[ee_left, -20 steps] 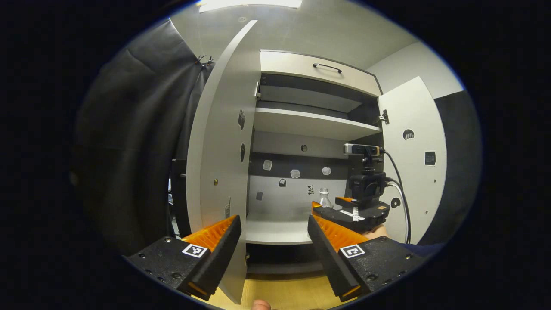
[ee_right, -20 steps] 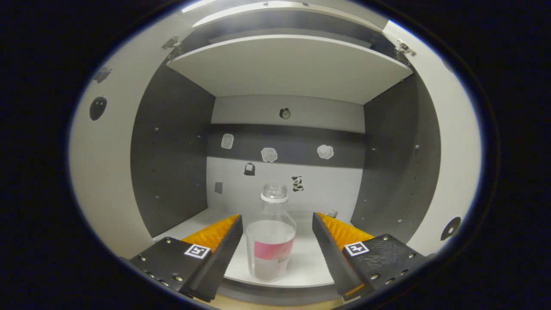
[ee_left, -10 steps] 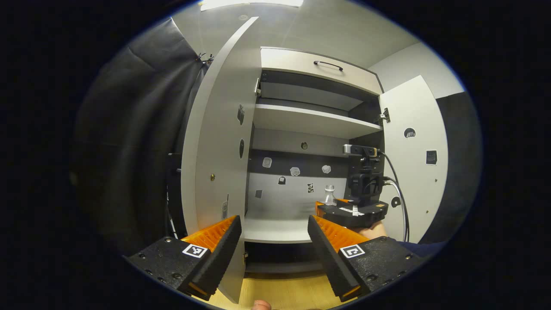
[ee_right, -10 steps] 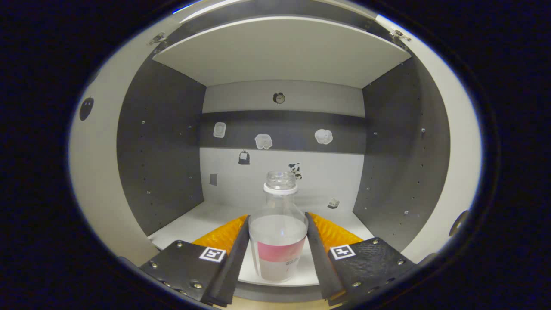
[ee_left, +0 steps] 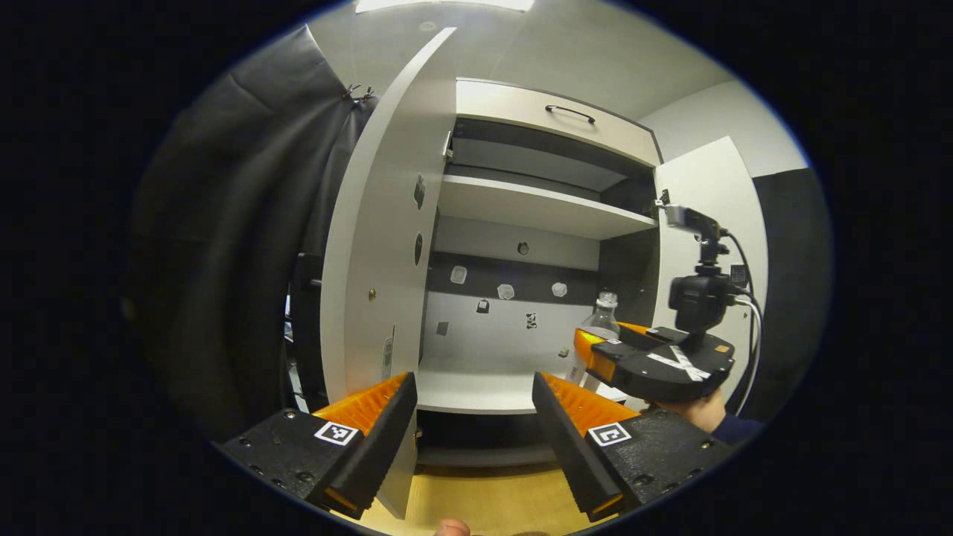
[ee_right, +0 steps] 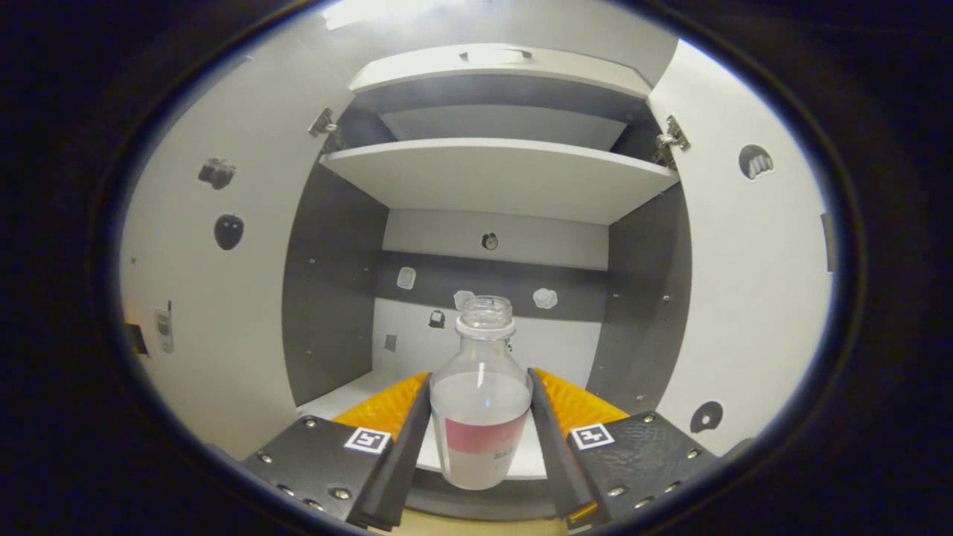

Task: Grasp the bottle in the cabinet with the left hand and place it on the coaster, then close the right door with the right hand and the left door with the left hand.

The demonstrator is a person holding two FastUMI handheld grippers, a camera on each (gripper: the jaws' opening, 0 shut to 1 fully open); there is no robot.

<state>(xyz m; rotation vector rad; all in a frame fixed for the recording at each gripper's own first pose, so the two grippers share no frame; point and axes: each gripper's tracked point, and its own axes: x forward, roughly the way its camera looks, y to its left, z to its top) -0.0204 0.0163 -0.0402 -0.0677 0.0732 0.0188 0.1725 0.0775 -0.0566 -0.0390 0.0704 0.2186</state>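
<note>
So since a second ago our right gripper (ee_right: 480,439) has pinched the clear bottle (ee_right: 480,406) and pulled it out past the cabinet shelf (ee_right: 387,387). Our left gripper (ee_left: 473,424) hangs spread and empty. No cap, so any tilt could spill the liquid.

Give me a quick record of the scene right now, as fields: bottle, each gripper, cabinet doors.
bottle: clear, uncapped, upright, clamped between the right gripper's fingers, bottom off the shelf
right gripper: shut on the bottle
left gripper: open, holds nothing, in front of the cabinet
left door: open
right door: open
shelf: bare
</note>
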